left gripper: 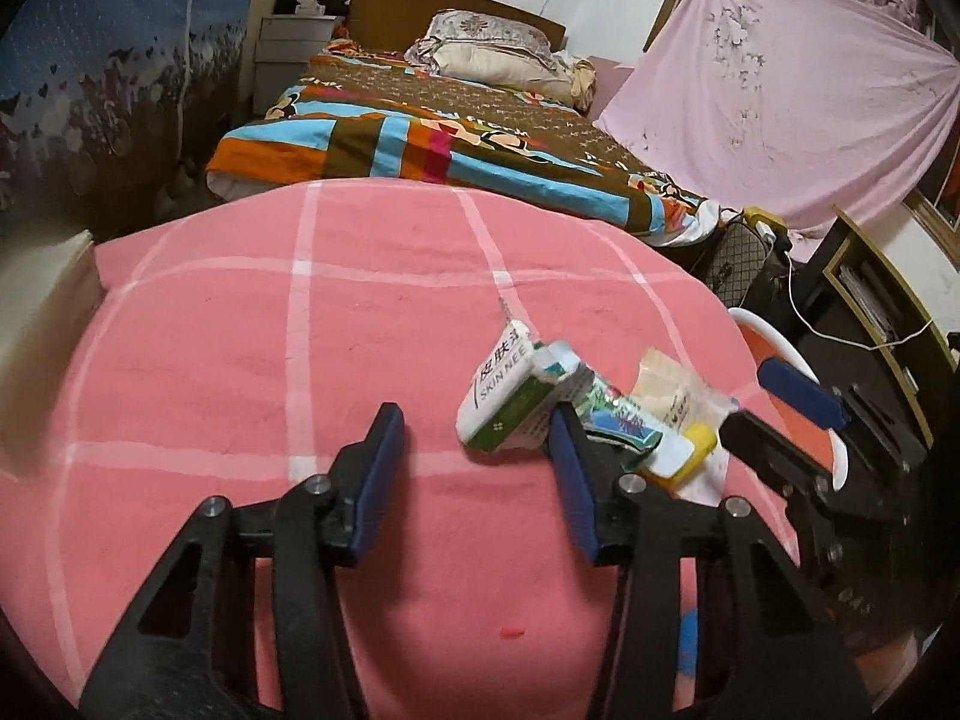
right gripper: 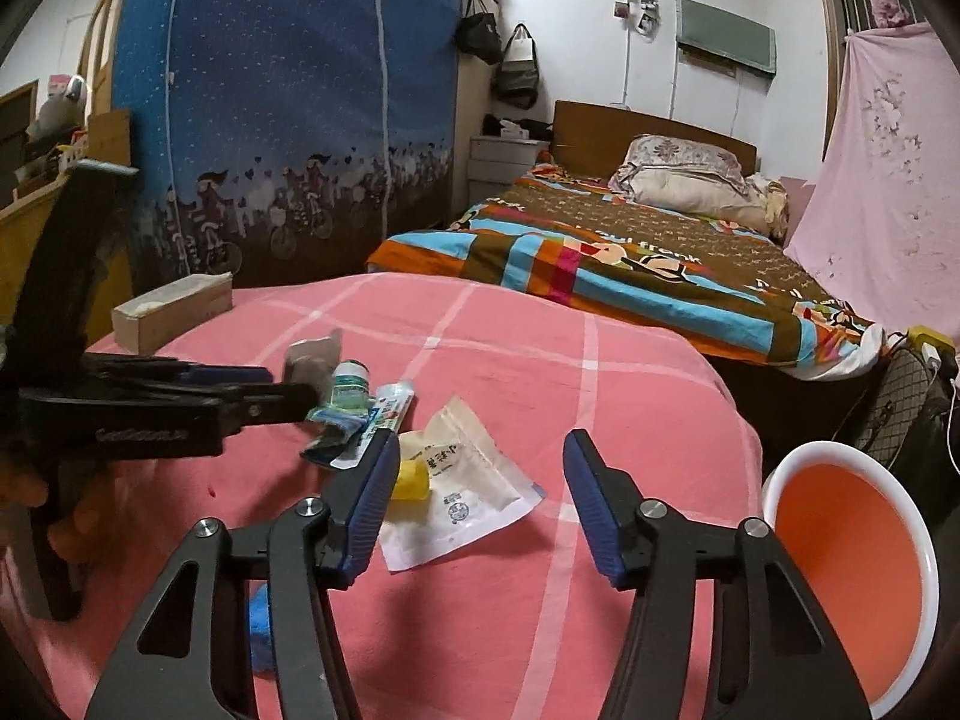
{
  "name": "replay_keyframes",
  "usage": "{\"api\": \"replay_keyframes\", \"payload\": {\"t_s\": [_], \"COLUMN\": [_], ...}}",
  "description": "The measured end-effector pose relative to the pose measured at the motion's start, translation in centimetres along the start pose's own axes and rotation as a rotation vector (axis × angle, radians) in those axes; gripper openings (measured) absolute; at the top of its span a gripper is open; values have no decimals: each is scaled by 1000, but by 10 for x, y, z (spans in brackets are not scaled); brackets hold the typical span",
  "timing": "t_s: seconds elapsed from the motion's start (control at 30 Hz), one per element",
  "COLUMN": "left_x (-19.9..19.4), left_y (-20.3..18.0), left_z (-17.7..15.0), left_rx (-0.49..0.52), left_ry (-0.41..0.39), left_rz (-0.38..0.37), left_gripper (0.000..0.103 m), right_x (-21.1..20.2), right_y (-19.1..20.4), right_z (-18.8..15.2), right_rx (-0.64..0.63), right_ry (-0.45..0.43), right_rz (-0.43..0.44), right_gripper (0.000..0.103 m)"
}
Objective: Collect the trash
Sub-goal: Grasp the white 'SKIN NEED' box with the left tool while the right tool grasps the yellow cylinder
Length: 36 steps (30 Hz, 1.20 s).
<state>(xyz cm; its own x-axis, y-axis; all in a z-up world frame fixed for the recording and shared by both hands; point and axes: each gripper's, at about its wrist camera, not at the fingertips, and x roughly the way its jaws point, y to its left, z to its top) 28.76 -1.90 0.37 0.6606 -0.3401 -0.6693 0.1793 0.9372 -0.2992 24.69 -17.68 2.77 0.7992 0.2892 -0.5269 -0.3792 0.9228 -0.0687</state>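
Trash lies in a small heap on the pink checked cloth (left gripper: 240,360): a green and white carton (left gripper: 504,405), a flattened toothpaste tube (left gripper: 618,420), a yellow capped item (left gripper: 690,450) and a clear plastic packet (right gripper: 468,480). My left gripper (left gripper: 477,429) is open and empty, just left of and before the carton. It also shows at the left of the right wrist view (right gripper: 258,387). My right gripper (right gripper: 483,459) is open over the packet, its left finger beside the yellow item (right gripper: 411,480). It shows at the right of the left wrist view (left gripper: 780,414).
An orange bin with a white rim (right gripper: 840,564) stands off the table's right edge. A beige block (right gripper: 174,309) sits at the far left corner. Behind are a bed (right gripper: 630,258), a blue wardrobe (right gripper: 270,120) and a pink sheet (right gripper: 888,180). A handbag (right gripper: 900,408) sits by the bed.
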Motion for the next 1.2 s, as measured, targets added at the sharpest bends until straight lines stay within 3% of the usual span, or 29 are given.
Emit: {"api": "replay_keyframes", "payload": {"t_s": [0.27,0.73,0.97,1.1,1.2], "left_x": [8,-5,-26,-33,-36], "left_y": [-5,-8,3,1,-3], "left_z": [5,2,-14,-20,-21], "left_rx": [15,61,26,32,52], "left_ry": [15,-20,-32,-46,-63], "left_rz": [-22,2,24,43,56], "left_gripper": [0,0,0,0,0], "right_x": [2,1,-2,6,16], "right_y": [1,1,14,21,25], "right_z": [0,0,-2,-4,-5], "right_rx": [-5,6,-54,-85,-104], "right_ry": [5,6,8,51,101], "right_rz": [15,55,98,130,146], "right_gripper": [51,51,51,36,31]}}
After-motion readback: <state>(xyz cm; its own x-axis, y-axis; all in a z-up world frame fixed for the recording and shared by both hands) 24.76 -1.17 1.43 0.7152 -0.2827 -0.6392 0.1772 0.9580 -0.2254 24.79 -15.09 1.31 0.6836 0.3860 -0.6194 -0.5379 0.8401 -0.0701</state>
